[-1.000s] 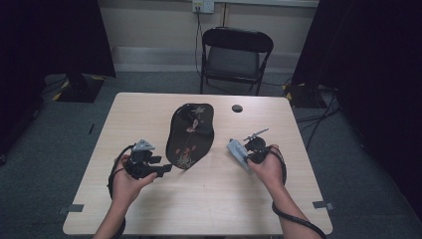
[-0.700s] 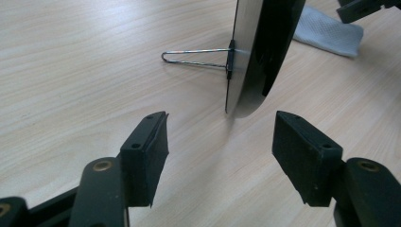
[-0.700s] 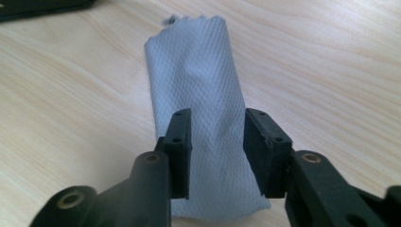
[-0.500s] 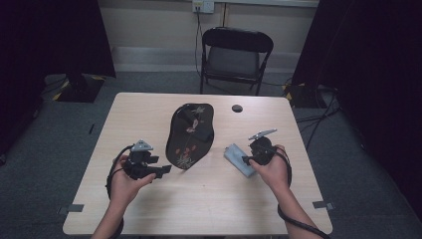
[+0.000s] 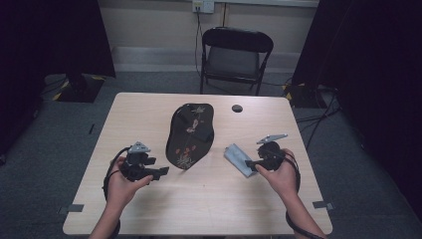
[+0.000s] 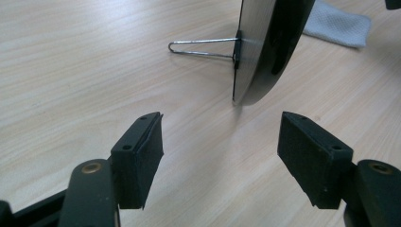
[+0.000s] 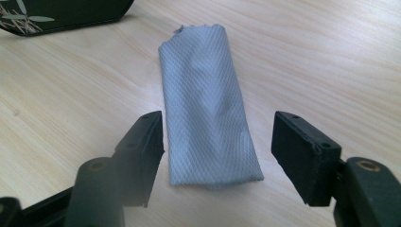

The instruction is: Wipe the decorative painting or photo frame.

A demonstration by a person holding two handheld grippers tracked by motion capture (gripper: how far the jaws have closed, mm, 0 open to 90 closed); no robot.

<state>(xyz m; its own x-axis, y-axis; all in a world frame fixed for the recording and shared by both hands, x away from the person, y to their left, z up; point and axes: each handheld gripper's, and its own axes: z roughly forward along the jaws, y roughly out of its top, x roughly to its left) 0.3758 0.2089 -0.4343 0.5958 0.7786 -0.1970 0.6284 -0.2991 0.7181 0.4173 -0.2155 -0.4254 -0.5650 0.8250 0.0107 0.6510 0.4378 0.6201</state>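
The right gripper (image 7: 217, 158) has just been opening, its jaws wide with the folded grey cloth (image 7: 208, 106) lying flat on the table (image 5: 214, 199) between them, unpinched; the left gripper (image 6: 220, 158), also just widening, holds nothing; at its twelve o'clock stands the black lacquered panel (image 6: 269, 42) on a wire stand (image 6: 203, 47), top cut off.

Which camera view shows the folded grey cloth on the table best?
The right gripper view: the folded grey woven cloth lies close and whole. The high view shows it small; the left gripper view shows a corner of it.
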